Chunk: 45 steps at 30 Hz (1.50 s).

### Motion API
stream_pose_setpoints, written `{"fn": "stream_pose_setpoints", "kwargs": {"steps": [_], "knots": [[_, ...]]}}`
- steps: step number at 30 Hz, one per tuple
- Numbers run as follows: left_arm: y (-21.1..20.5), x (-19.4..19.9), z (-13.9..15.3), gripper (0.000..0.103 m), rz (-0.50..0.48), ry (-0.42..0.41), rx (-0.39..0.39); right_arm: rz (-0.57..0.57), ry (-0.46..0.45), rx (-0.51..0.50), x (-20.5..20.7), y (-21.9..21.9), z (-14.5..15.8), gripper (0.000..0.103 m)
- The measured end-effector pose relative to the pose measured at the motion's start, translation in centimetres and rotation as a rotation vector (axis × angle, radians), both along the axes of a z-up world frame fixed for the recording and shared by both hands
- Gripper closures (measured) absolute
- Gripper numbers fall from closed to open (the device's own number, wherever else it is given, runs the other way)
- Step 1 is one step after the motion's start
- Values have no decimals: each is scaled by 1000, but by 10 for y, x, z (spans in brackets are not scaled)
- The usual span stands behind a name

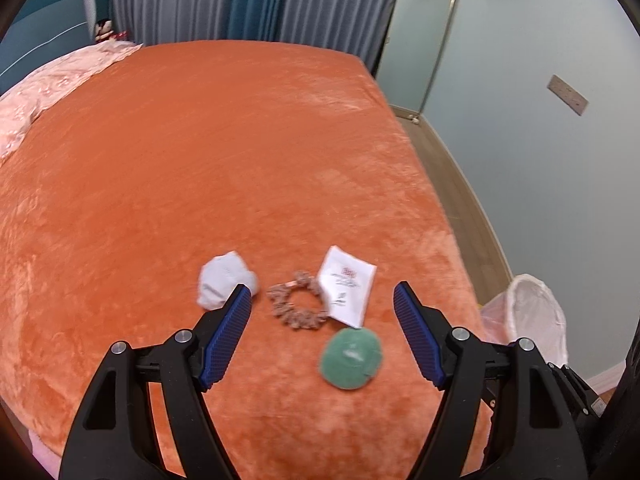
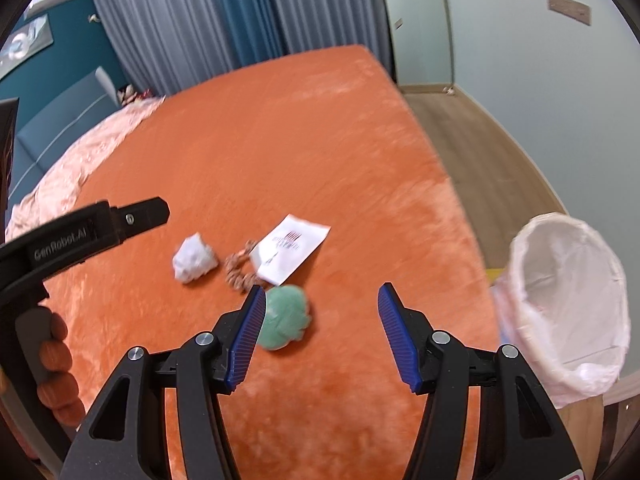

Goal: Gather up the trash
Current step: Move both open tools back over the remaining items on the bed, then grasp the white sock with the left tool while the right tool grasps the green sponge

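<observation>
While both tools hang above the near end of the bed, neither has anything in it: the left gripper (image 1: 322,300) has its blue-padded jaws spread wide with only air and bedding between them, and the right gripper (image 2: 322,300) is spread just as wide, equally unladen. That wide spread reads as readiness for a pick rather than a carry.

From the left wrist view, the crumpled white tissue (image 1: 224,284) shows just past the tip of the left finger, the beaded hair tie (image 1: 296,302) lies between the two fingertips, and the flat white packet (image 1: 348,284) overlaps the tie's right side. Nearest of all is the green crumpled wad (image 1: 352,358), apart from the packet. From the right wrist view, the same green crumpled wad (image 2: 284,318) sits partly behind the left finger pad, so it looks the likeliest first target, though nothing is touched.

All four pieces cluster close to the bed's right edge on the orange blanket (image 1: 200,160), which puts them within short reach of the lined bin (image 2: 568,304) standing on the floor just beside that edge, mouth tilted toward the camera.
</observation>
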<state>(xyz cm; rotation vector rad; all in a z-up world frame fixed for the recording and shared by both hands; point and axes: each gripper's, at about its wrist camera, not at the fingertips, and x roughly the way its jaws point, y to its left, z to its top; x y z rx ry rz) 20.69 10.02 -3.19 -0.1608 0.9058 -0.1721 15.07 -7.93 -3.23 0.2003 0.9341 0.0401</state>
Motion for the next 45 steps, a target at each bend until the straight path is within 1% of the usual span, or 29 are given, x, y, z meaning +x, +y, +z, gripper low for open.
{"fn": "stream_pose_setpoints", "kwargs": {"steps": [2,5,9,15,24,27,29,31,32,33,34,35,36,37,38,41,45], "knots": [[13,5,-10,26,28,16,19,19,21,-2,6,13,-11,45],[30,13,-27,25,54,40,50,34,45,-5,13,27,-27,39],[51,26,-50,20,88,87,70,47,86,-14,23,39,-48,38],[71,51,-84,18,114,145,75,35,151,-2,43,47,-81,38],[80,84,-116,18,115,194,54,7,217,35,66,53,-114,38],[80,90,-126,21,104,216,39,12,227,53,68,55,-122,38],[82,92,-134,28,97,235,18,16,227,60,68,57,-125,38],[83,93,-139,30,93,248,-8,18,225,64,67,56,-125,38],[82,93,-141,34,93,251,-17,18,225,68,67,56,-125,40],[82,93,-141,37,86,251,-30,18,221,74,67,55,-125,45],[81,92,-142,43,79,253,-39,21,219,84,66,54,-125,49],[80,92,-142,54,68,254,-54,29,219,100,66,54,-124,57],[79,91,-140,58,57,256,-71,33,220,109,64,54,-123,59],[77,92,-139,60,57,257,-69,35,218,109,63,56,-121,60],[76,91,-136,65,58,251,-66,41,214,112,62,56,-119,63],[72,87,-126,75,51,237,-63,48,187,116,56,56,-107,64],[67,78,-107,76,57,214,-79,33,138,137,48,47,-83,64]]}}
